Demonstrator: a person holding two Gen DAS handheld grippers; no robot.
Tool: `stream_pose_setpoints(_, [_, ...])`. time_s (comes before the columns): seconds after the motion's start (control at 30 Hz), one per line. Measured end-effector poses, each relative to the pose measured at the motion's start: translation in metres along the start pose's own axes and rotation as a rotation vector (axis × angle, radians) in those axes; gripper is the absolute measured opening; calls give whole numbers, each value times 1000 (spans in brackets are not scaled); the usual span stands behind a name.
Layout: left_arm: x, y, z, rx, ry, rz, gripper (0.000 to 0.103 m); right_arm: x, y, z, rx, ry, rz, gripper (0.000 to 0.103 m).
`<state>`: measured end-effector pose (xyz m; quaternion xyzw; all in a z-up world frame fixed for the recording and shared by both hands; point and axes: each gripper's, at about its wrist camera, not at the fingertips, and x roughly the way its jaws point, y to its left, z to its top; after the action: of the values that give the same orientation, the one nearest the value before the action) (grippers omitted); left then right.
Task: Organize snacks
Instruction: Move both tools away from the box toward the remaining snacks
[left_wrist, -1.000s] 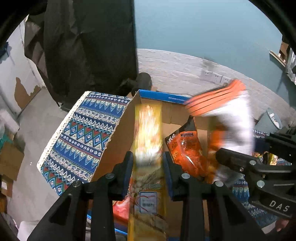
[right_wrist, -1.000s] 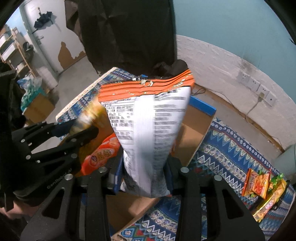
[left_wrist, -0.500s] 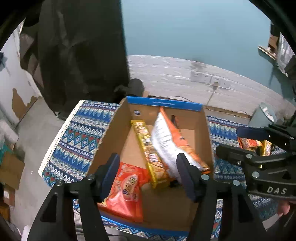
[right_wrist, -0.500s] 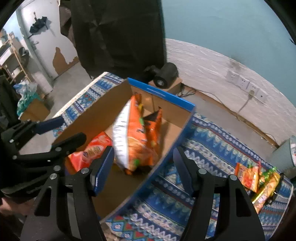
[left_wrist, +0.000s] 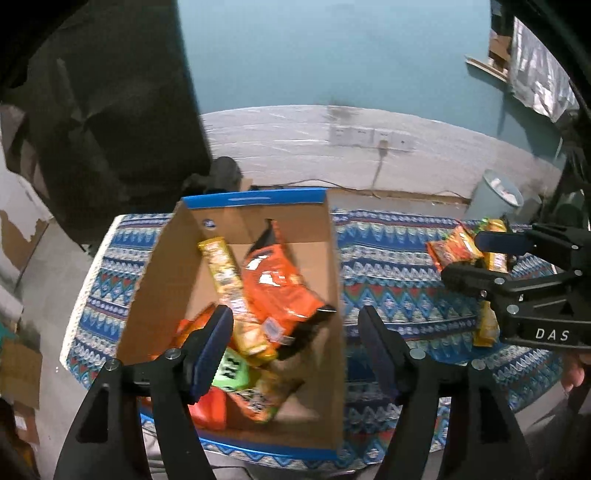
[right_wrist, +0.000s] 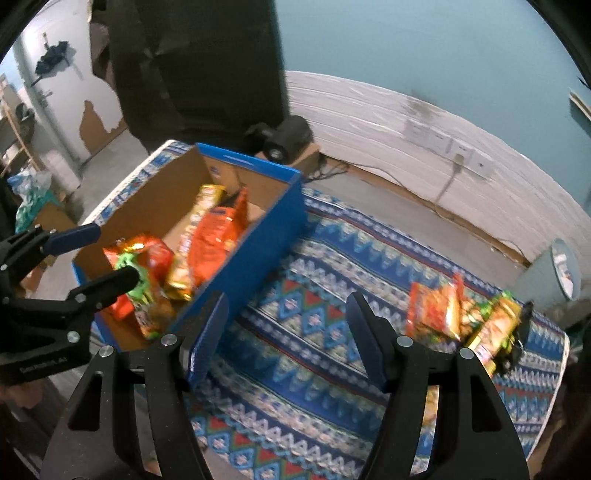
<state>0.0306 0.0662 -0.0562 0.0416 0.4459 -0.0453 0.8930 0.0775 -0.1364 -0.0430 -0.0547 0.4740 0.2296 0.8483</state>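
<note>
Both snack packs that were clamped a second ago now lie in the cardboard box (left_wrist: 155, 280): long yellow pack (left_wrist: 225, 273) and orange chip bag (left_wrist: 280, 284), side by side at frame centre of the left view, atop other packets

Left gripper (left_wrist: 295, 343): jaws apart and opening, nothing between them; box contents show through the gap. Right gripper (right_wrist: 288, 332): jaws apart, empty, over patterned tablecloth (right_wrist: 314, 258) beside the box's blue outer wall

Remaining snacks: orange packet (right_wrist: 434, 314) and yellow-green pack (right_wrist: 495, 325), lower right of right view, near the cloth's far corner. Motion blur there; probably more than two pieces, can't separate them

Judgement: drop done, next step is fetching the loose pile

Risks:
- chip bag leans toward the box's right wall; a jaw or sleeve brushing the rim could tip it out
- pile sits close to the table edge; a nudging approach could push packs off
- overlapping packets; one closure may catch two or pinch only a seam, then slip
</note>
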Motion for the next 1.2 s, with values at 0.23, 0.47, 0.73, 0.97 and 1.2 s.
stream_pose_setpoints(0.23, [2, -39, 4, 73, 7, -15, 72, -21, -33, -23, 37, -4, -39, 67])
stream_pose_setpoints(0.47, [3, -82, 7, 152, 7, -40, 74, -41, -61, -46, 73, -13, -72, 67])
stream_pose_setpoints(0.73, [6, -130, 5, 245, 7, -59, 76, -61, -96, -70, 137, -20, -91, 68])
stream_pose_setpoints(0.97, [14, -166, 5, 305, 15, -81, 77, -69, -126, -92, 187, -12, -128, 69])
stream_pose_setpoints(1.2, [36, -205, 3, 356, 49, -114, 77, -74, -152, -109, 230, -13, -157, 69])
